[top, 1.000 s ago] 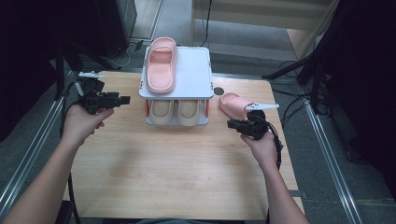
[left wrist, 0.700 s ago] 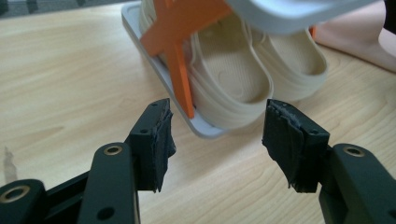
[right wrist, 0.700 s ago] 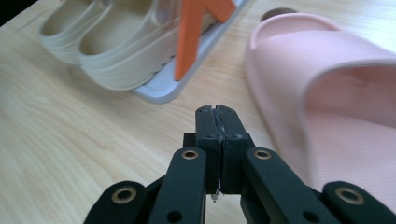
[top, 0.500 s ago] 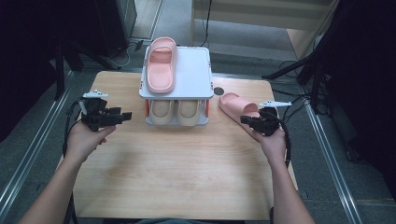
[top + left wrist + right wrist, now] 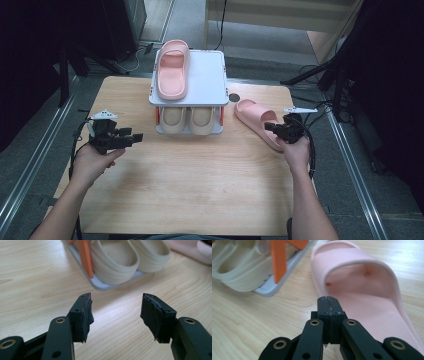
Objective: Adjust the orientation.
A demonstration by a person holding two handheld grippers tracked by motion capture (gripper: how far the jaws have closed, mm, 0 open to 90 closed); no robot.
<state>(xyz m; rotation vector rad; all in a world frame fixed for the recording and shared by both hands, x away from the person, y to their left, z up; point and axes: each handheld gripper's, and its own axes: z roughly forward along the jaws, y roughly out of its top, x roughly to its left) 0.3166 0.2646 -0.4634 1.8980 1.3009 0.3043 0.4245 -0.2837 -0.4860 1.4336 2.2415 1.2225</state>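
On the worktop (image 5: 200, 170), at about three o'clock from the shoe rack (image 5: 212, 80), the loose pink slipper (image 5: 255, 120) lies flat, toe opening toward the right claw (image 5: 268, 126). That claw, its jaws having just closed to meet on nothing, sits over the slipper's heel end. The left claw (image 5: 138, 136), at the rack's eight o'clock, gapes wide and holds nothing.

The left gripper (image 5: 116, 315) gapes above the table (image 5: 32, 285), facing beige slippers (image 5: 125, 257).
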